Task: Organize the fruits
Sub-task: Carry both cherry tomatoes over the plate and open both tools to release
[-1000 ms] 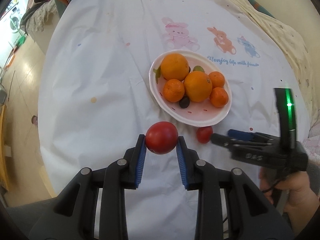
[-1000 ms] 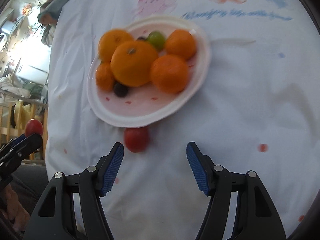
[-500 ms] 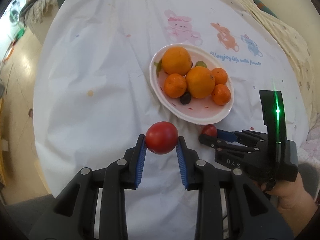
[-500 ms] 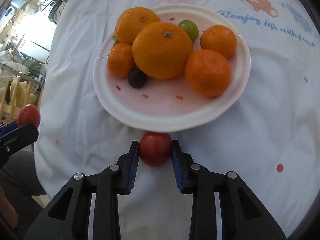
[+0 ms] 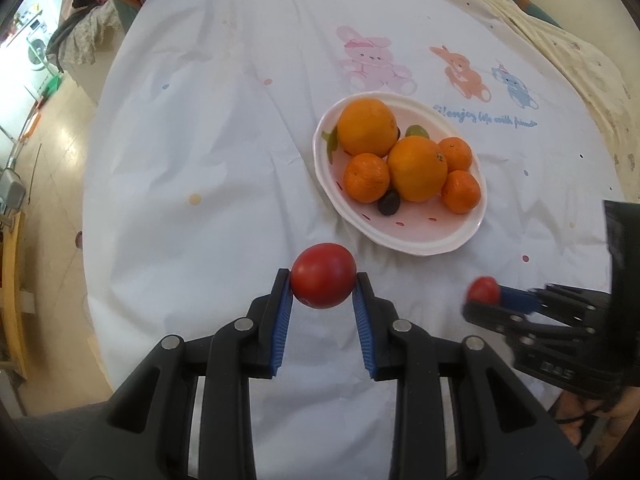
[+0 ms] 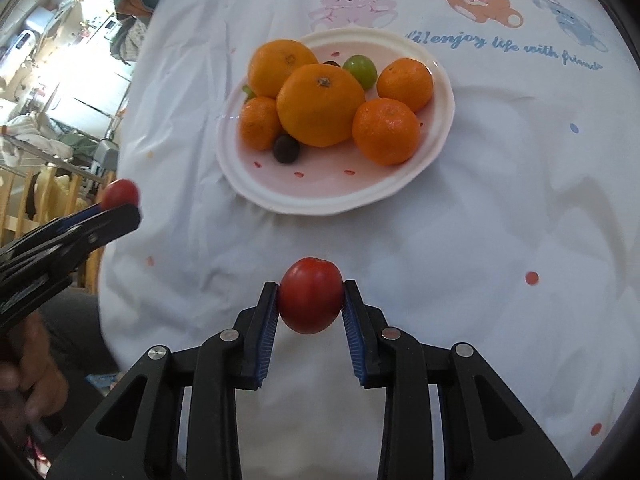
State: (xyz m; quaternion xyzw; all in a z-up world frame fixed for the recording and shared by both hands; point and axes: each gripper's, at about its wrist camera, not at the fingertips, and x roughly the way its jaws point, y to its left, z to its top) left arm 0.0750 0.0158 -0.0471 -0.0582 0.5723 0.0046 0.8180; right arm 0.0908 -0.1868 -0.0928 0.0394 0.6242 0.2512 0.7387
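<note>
The right gripper (image 6: 310,304), open around the small tomato (image 6: 310,300) a second ago, now clenches it clear of the bench (image 6: 500,220), the left gripper (image 5: 323,294) still grips the other tomato (image 5: 323,276), so both can go to the plate (image 6: 400,192) beyond.

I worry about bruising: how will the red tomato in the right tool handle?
The red tomato looks smooth and round, so it may slip or roll once released. The right tool grips only its sides; probably soft.
</note>
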